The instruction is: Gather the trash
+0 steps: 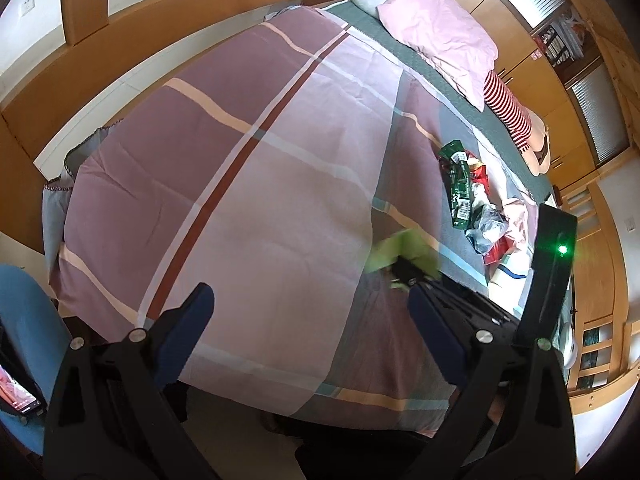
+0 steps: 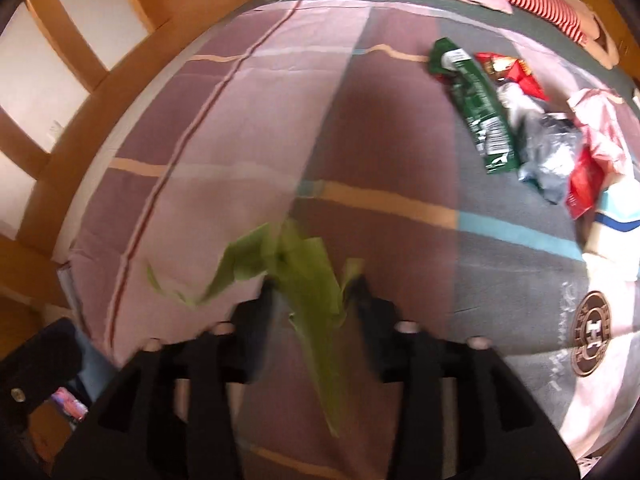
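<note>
Right claw (image 2: 314,292) half-open around green wrapper (image 2: 304,276)

I count one bed (image 1: 248,184) with one striped blanket (image 2: 248,128) on it. I see one pink pillow (image 1: 438,36) and one gray pillow (image 1: 368,0). There is one red-and-white striped thing (image 1: 508,108) beside the pink pillow. In the trash pile I count one dark green wrapper (image 2: 476,108), two red wrappers (image 2: 506,70), one silver bag (image 2: 550,148) and one pink bag (image 2: 604,124). There is one light green scrap (image 2: 296,268) too. I have two grippers. One blue chair (image 1: 24,320) stands by the bed, with one phone (image 1: 18,396) on it.
</note>
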Demonstrator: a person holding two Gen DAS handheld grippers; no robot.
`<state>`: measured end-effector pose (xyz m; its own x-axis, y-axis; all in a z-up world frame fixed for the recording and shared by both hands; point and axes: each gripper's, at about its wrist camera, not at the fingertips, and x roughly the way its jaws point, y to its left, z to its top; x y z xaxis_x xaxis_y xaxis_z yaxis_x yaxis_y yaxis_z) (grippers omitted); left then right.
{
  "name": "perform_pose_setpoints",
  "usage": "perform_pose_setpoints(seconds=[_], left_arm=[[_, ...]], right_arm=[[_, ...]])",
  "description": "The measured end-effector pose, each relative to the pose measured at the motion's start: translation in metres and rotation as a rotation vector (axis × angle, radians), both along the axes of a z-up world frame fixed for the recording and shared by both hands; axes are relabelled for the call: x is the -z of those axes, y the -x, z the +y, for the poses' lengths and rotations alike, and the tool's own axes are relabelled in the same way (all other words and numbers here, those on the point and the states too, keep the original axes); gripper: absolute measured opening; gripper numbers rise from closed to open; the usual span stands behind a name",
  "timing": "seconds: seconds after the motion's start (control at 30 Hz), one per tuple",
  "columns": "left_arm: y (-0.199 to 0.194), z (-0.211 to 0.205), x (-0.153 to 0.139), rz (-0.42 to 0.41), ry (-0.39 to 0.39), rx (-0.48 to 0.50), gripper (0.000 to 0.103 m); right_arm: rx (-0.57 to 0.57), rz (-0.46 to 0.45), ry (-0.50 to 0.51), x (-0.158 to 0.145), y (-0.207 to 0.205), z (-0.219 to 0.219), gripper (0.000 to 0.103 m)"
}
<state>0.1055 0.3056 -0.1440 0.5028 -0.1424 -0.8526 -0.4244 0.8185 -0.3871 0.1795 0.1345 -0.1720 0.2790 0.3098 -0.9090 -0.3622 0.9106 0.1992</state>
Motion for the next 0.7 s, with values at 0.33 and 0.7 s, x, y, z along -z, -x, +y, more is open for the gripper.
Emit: perform_pose_setpoints(seconds=[0.33, 0.7], left_arm=[[0.000, 0.006, 0.007, 0.018, 0.011, -0.033, 0.098], [0.000, 0.002, 0.006, -0.050, 0.063, -0.032, 0.098]], right_arm=[[0.257, -0.028, -0.252, -0.024, -0.018, -0.058, 0.066], [0.644, -0.397, -0.130, -0.062, -0.010, -0.114, 0.084]])
